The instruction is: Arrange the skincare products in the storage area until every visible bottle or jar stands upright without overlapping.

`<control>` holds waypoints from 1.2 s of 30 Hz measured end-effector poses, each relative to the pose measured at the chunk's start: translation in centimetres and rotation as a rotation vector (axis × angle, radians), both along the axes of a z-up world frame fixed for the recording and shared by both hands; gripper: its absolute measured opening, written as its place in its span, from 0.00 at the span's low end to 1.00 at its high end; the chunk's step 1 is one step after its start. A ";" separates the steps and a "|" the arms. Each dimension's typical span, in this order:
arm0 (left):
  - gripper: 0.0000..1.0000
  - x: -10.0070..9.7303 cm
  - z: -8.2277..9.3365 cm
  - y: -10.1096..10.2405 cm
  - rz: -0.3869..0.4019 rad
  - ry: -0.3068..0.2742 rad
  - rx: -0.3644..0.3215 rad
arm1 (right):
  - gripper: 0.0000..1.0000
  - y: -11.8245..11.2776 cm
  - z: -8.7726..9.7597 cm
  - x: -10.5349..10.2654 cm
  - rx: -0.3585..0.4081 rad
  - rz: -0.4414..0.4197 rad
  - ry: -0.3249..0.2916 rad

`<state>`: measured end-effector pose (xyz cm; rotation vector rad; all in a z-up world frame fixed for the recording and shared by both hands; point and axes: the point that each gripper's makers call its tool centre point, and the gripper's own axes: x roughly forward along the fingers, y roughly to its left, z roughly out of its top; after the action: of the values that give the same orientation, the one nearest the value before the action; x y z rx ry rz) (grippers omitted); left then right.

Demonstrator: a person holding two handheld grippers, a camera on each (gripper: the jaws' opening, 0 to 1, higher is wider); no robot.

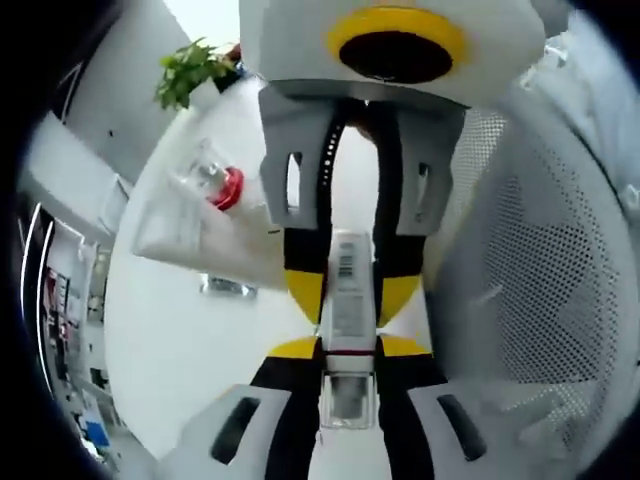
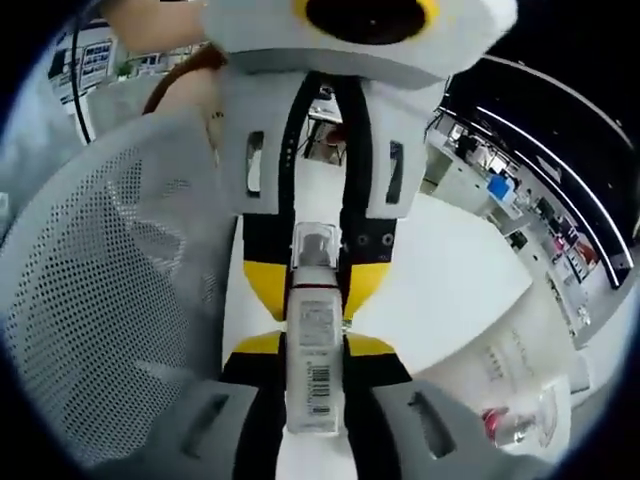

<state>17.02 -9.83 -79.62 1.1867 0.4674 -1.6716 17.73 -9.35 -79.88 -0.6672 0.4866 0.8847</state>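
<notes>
A slim white bottle (image 1: 349,262) with a barcode label and a clear cap (image 1: 347,398) hangs over the white table (image 1: 190,340). Both grippers face each other along it. My left gripper (image 1: 350,345) is shut on the cap end, its yellow-tipped jaws pressed to the bottle's sides. My right gripper (image 1: 350,290) comes from the top of the left gripper view and is shut on the barcode end. In the right gripper view the bottle (image 2: 312,390) runs up between my right gripper (image 2: 315,345) and the left gripper (image 2: 315,280), cap (image 2: 315,245) farthest away.
A white perforated mesh basket (image 1: 540,280) (image 2: 100,280) stands right beside the grippers. A clear packet holding a red-capped item (image 1: 215,190) (image 2: 520,420) lies on the table. A green plant (image 1: 190,70) stands at the table's far edge. A person's hand (image 2: 190,100) is behind the basket.
</notes>
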 end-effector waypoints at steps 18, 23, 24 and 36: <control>0.23 1.8 -0.3 1.4 0.154 0.206 -0.194 | 0.20 -1.6 1.6 -0.9 0.094 -0.041 -0.036; 0.24 1.4 1.8 0.7 0.227 0.382 -0.342 | 0.20 -2.6 3.1 -1.1 0.250 -0.100 -0.028; 0.24 1.5 2.4 0.4 0.255 0.424 -0.389 | 0.20 -2.6 3.6 -1.1 0.304 -0.115 -0.025; 0.27 -0.7 9.2 -2.7 0.252 0.758 -0.744 | 0.20 -2.2 7.2 -1.5 0.675 -0.170 0.001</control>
<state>16.34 -12.49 -70.37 -0.0666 0.3654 -1.7889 16.22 -11.56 -72.73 -0.0070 0.2142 0.8206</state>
